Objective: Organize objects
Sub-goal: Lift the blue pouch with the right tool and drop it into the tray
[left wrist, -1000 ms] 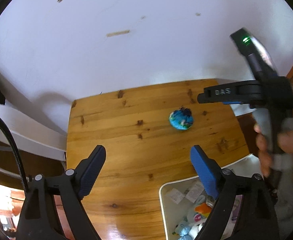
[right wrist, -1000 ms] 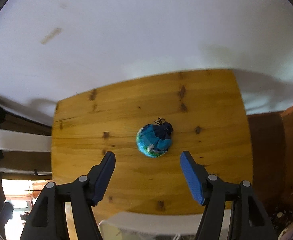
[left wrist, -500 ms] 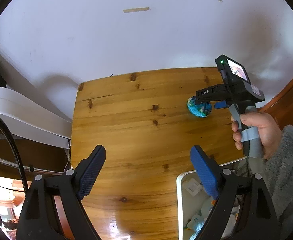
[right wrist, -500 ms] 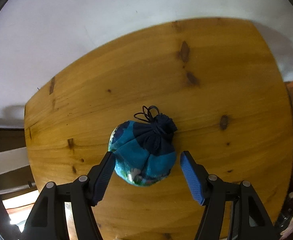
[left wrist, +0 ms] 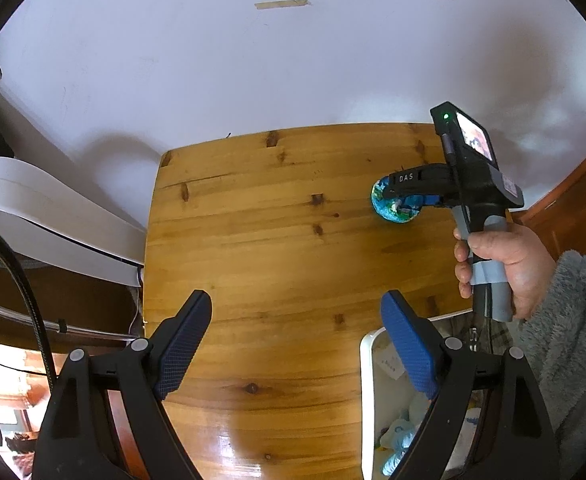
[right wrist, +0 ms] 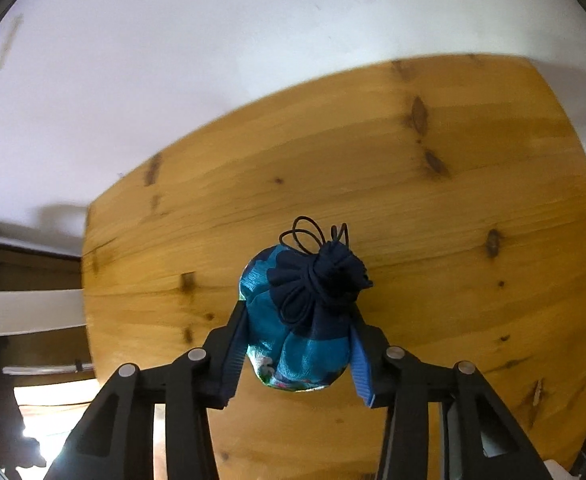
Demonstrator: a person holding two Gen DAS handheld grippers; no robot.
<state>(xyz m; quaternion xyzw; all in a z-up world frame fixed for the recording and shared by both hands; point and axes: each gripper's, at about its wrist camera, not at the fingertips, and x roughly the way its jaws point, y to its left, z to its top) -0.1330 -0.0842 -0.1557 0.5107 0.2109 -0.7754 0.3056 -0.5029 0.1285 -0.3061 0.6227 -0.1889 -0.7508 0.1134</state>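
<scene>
A small blue-green drawstring pouch (right wrist: 299, 320) with a dark navy gathered top lies on the wooden table (right wrist: 413, 200). My right gripper (right wrist: 297, 344) is shut on the pouch, its blue pads pressing both sides. In the left wrist view the pouch (left wrist: 397, 210) shows at the table's right side, partly hidden by the right gripper (left wrist: 417, 196). My left gripper (left wrist: 297, 344) is open and empty, above the table's near part.
A white bin (left wrist: 367, 364) with several small items stands at the table's near right corner. A white wall rises behind the table. A white curved object (left wrist: 45, 216) lies off the left edge. Wooden furniture (left wrist: 573, 208) is at right.
My right gripper moved down to the pouch and closed on it. The left gripper stayed open and shifted only slightly.
</scene>
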